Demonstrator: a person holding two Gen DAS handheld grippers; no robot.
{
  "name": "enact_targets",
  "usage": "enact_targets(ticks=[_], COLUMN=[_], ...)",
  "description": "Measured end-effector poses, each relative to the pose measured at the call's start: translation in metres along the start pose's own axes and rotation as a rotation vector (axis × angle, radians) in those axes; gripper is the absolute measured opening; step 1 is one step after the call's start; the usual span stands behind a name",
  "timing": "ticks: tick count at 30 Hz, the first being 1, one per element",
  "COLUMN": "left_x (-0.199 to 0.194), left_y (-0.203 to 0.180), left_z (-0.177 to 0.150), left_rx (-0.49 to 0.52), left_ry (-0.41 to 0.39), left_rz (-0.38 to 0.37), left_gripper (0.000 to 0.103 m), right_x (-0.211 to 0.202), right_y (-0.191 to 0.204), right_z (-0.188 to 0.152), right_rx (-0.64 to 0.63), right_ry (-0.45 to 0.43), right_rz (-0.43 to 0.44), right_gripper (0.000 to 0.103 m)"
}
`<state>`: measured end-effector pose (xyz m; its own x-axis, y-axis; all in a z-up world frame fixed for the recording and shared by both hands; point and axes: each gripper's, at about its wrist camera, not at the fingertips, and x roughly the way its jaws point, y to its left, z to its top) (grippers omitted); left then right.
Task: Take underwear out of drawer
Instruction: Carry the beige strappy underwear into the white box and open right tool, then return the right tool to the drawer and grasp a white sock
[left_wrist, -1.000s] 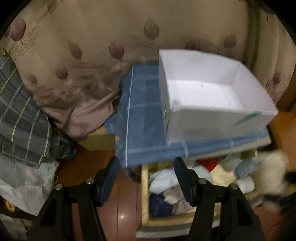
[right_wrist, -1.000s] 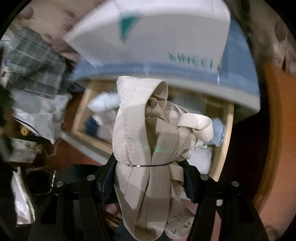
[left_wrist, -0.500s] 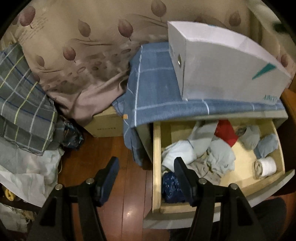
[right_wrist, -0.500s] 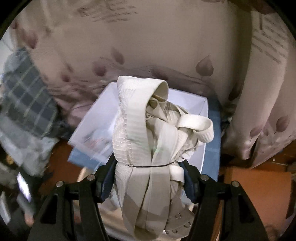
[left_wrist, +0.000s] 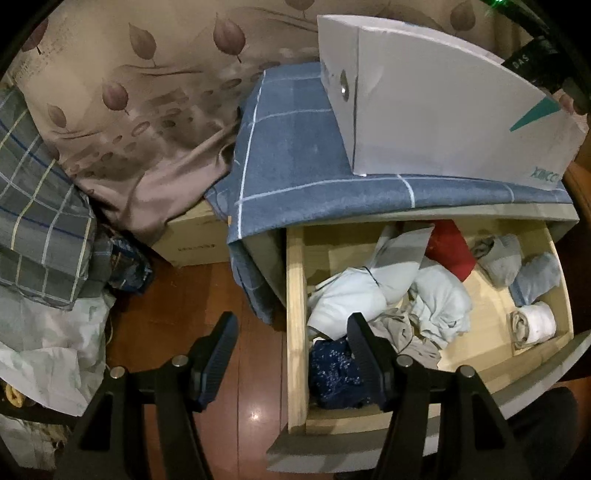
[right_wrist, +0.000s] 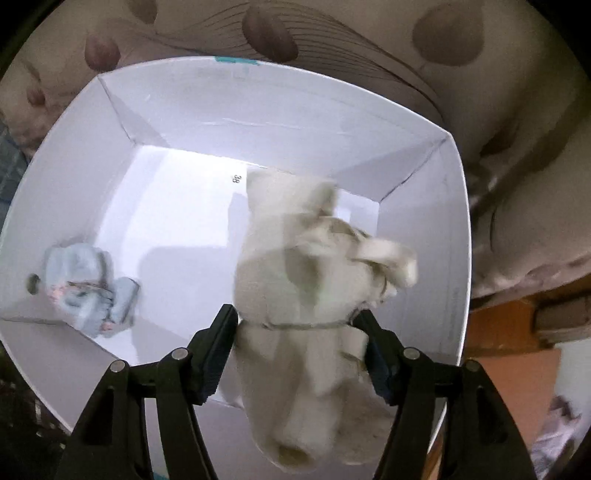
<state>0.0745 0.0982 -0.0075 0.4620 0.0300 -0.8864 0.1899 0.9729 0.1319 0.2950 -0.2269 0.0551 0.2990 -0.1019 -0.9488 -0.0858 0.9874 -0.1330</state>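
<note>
- While your right gripper (right_wrist: 297, 321) hangs over the open white cardboard box (right_wrist: 258, 110), its jaws are opening w/ the cream-white bundled underwear (right_wrist: 306, 295) still between them; pads look to touch the fabric, bundle blurred.
- Light blue rolled garment (right_wrist: 86, 291) lies on box floor, left side, apart from the cream bundle.
- Your left gripper (left_wrist: 291, 332) is released, nothing btwn jaws; it sits above the left edge of the open pale wooden drawer (left_wrist: 295, 295).
- Drawer holds loose clothes: light blue pieces (left_wrist: 369, 291), red item (left_wrist: 450, 247), dark blue patterned piece (left_wrist: 332, 369), white roll (left_wrist: 535, 321).
- Box stands on blue checked cloth (left_wrist: 295, 155) above the drawer.
</note>
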Motion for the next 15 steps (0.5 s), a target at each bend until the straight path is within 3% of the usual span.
enact_targets(ticks=[6, 11, 15], left_x=[0.008, 0.013, 0.013], left_y=[-0.001, -0.003, -0.004], left_z=[0.001, -0.003, -0.007], left_rx=[-0.015, -0.03, -0.034], left_ry=[0.019, 0.052, 0.064], left_rz=[-0.014, -0.033, -0.048], left_gripper=[0.063, 0.063, 0.063], right_x=[-0.005, -0.04, -0.088], right_y=[0.0, 0.001, 0.001], right_z=[0.005, -0.004, -0.031], right_rx=[0.0, 0.008, -0.017], right_ry=[-0.007, -0.059, -0.096], right_rz=[0.002, 0.021, 0.147], right_gripper=[0.062, 0.062, 0.062])
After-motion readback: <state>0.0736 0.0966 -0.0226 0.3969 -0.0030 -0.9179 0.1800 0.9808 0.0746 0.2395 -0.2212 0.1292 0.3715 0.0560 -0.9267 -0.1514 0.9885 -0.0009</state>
